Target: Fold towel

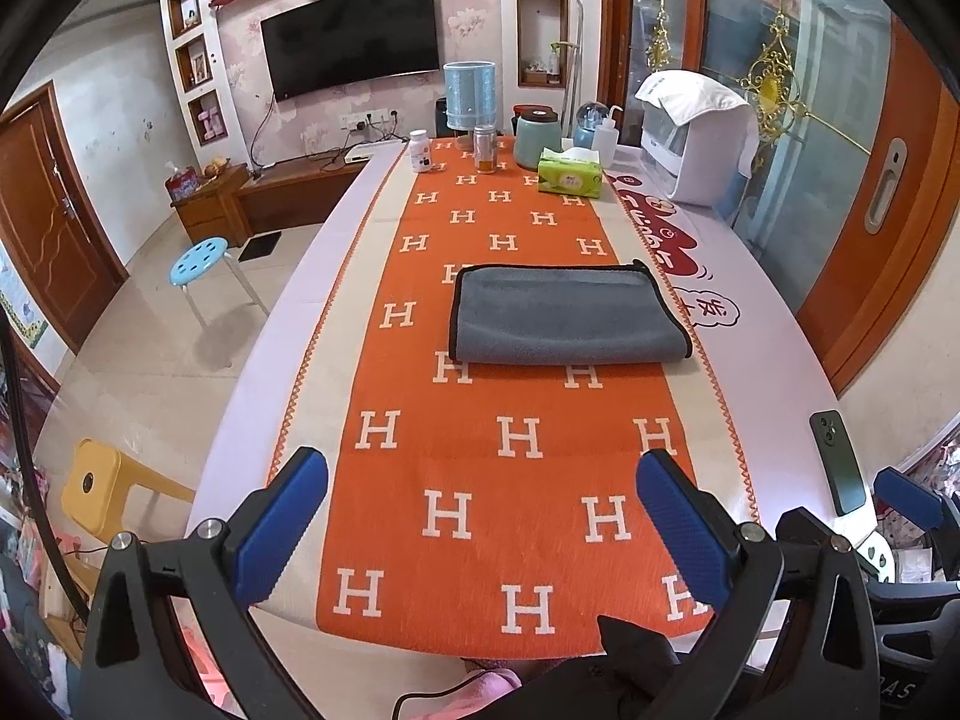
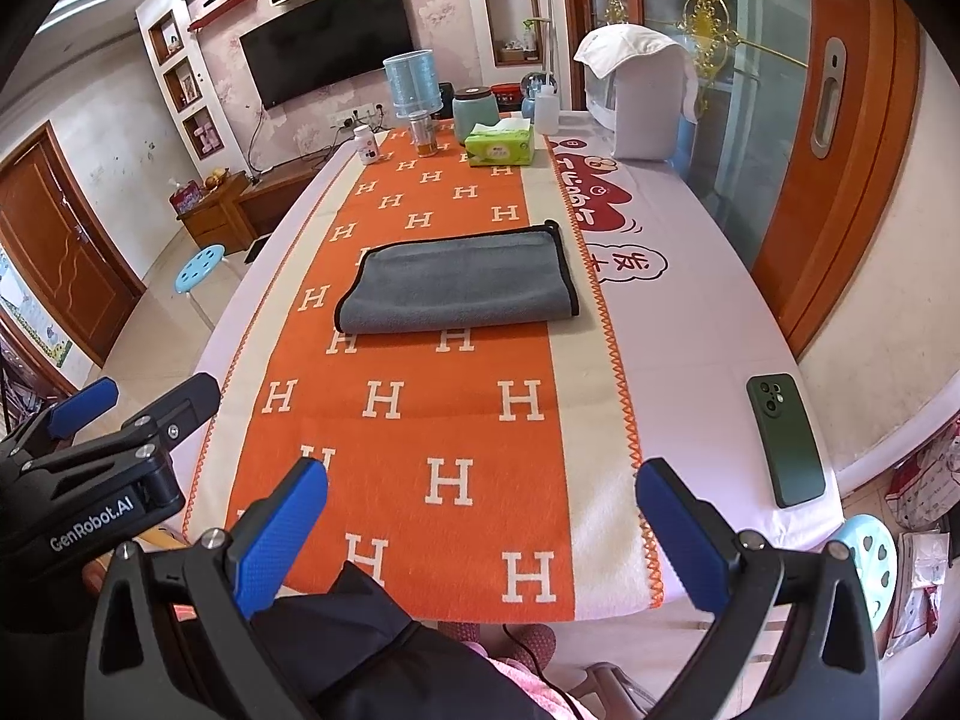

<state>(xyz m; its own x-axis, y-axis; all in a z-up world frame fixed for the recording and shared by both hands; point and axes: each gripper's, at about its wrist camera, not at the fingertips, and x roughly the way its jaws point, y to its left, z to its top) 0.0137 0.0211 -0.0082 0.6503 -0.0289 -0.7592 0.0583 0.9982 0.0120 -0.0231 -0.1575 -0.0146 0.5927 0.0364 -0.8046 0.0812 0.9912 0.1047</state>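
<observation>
Lying mid-desk on the orange runner (image 1: 510, 480), the grey towel (image 1: 564, 318) looks soft, light and limp; pinch its black-bound corners. Both left gripper (image 1: 480, 531) and right gripper (image 2: 480, 531) jaws hang apart, empty, near the desk's front edge.

Both wrist cams sit at the table's near end, looking down its length toward the TV (image 1: 354, 36) wall. Left cam is centred over the orange runner (image 1: 510, 420); right cam is offset right, nearer the phone (image 2: 786, 441). Shared: runner, towel (image 1: 567, 315), far-end clutter.
</observation>
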